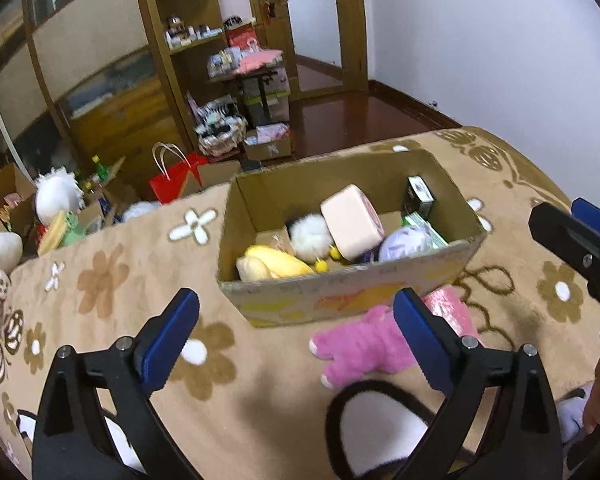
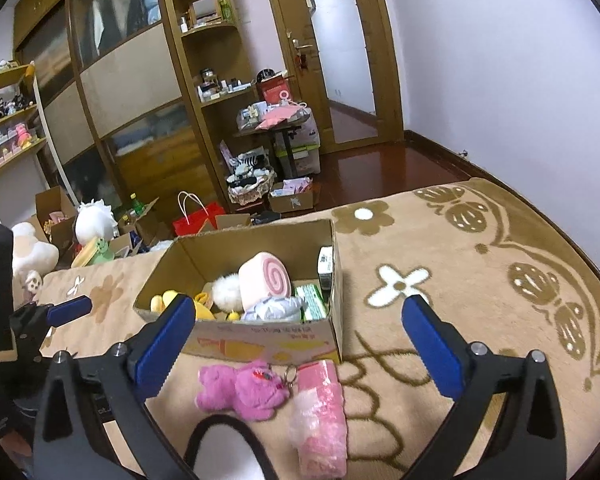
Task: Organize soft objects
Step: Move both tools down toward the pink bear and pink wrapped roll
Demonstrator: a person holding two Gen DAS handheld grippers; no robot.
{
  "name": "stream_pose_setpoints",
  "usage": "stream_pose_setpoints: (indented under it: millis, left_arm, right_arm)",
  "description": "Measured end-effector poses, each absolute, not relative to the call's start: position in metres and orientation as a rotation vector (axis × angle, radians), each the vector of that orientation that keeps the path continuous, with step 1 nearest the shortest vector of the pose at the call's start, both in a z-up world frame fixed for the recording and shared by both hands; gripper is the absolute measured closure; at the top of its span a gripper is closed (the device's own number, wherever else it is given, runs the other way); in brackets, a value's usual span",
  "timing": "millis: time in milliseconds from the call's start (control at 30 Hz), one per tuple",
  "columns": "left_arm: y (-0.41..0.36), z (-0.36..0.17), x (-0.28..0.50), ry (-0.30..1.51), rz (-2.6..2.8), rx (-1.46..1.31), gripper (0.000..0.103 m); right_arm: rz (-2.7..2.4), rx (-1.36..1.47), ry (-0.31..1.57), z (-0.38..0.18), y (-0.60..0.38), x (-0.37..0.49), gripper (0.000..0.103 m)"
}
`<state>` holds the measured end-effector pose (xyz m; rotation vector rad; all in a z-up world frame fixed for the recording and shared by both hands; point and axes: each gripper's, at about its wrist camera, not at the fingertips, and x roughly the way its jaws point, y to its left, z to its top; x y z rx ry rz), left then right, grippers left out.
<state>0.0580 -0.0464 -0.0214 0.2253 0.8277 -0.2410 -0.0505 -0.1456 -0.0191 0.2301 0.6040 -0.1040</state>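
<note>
A cardboard box (image 1: 340, 292) (image 2: 260, 336) stands on a beige flowered blanket (image 1: 120, 280) (image 2: 440, 248). It holds a pink swirl roll plush (image 1: 352, 220) (image 2: 264, 278), a white pom-pom (image 1: 310, 236), a yellow plush (image 1: 276, 266) and a pale purple plush (image 1: 404, 242). A pink plush bear (image 1: 364, 348) (image 2: 244, 388) and a pink wrapped packet (image 2: 322, 408) lie in front of the box. A white plush with a black rim (image 1: 380, 428) (image 2: 224, 452) lies nearest. My left gripper (image 1: 296, 336) is open and empty above the bear. My right gripper (image 2: 298, 344) is open and empty above the bear and packet.
The blanket's far edge drops to a wooden floor with a red paper bag (image 1: 172, 182), open cartons and plush toys (image 1: 56, 196). A wardrobe (image 2: 132, 92), shelves and a door (image 2: 340, 52) stand behind. The right gripper (image 1: 580, 240) shows at the right edge of the left wrist view.
</note>
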Motion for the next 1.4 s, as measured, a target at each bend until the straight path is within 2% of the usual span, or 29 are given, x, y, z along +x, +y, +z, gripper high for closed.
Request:
stream_pose_setpoints:
  millis: [533,1400]
  left_arm:
    - [-0.049,-0.043,0.061,0.918,-0.227,0.249,0.006]
    - [-0.067,-0.081,0.079,0.949,-0.302,0.196,0.006]
  right_arm:
    - [-0.137,0.223,0.691,-0.038,-0.148,-0.056,0.0]
    - [-0.167,0.3,0.844,-0.099,-0.163,-0.018,0.0]
